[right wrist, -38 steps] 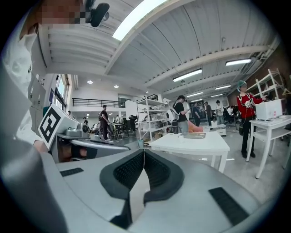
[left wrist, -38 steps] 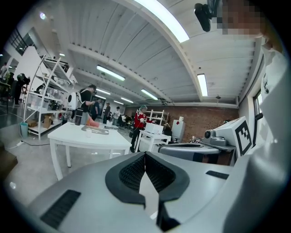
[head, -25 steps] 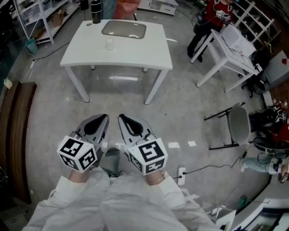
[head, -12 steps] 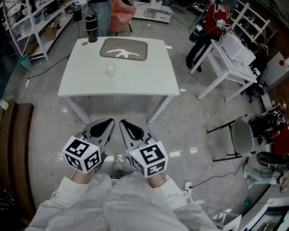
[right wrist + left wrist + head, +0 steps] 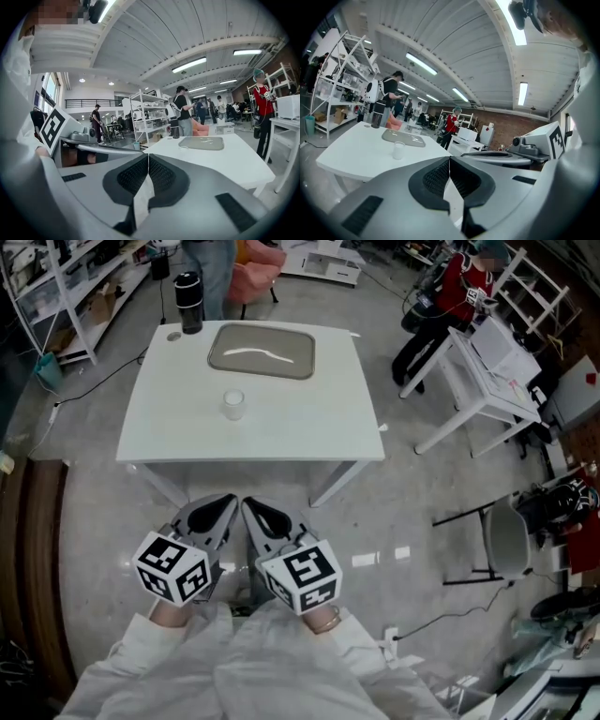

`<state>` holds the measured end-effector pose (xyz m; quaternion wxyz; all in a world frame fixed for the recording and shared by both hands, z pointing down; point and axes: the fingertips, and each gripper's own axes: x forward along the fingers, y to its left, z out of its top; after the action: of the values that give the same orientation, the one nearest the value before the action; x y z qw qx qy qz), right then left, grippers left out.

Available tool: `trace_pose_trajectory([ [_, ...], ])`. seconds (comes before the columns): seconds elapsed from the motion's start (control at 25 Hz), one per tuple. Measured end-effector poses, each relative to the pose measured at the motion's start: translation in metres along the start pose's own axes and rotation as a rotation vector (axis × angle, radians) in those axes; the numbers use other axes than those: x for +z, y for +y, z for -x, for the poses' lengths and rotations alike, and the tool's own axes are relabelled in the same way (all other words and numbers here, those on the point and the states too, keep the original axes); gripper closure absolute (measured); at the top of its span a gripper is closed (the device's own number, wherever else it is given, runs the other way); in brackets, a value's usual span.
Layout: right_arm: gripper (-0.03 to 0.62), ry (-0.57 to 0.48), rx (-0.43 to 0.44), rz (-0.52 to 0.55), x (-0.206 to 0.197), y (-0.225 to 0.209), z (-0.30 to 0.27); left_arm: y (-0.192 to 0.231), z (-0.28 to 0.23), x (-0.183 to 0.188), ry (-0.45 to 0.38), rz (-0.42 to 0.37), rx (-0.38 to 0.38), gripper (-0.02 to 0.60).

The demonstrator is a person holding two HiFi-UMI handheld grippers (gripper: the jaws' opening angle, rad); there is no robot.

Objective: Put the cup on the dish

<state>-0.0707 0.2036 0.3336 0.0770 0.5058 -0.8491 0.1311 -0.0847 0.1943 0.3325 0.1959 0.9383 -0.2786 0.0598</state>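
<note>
Here, left tongs (image 5: 223, 504) and right tongs (image 5: 255, 509) side by side, both clenched, empty (tips toward table (image 5: 187, 418)).

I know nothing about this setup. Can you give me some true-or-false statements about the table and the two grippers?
1. The cup sits on the dish. False: it stands on the bare table, on the person's side of the dish.
2. The left gripper and the right gripper are both shut and empty. True.
3. A dark bottle stands at a far corner of the table. True.
4. The right gripper touches the cup. False: both grippers are short of the table.
</note>
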Motion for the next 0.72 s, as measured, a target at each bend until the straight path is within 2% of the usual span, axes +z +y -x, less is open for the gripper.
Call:
trace_pose_trajectory([
  [0.44,0.580,-0.026,0.056,0.022,0.048,-0.111,-0.097,0.079,-0.110,0.060,-0.027,-0.022,0.036,0.572],
  [0.72,0.580,-0.012,0.094,0.033,0.079,-0.194,-0.159,0.136,-0.190,0.105,-0.051,-0.016,0.095,0.572],
])
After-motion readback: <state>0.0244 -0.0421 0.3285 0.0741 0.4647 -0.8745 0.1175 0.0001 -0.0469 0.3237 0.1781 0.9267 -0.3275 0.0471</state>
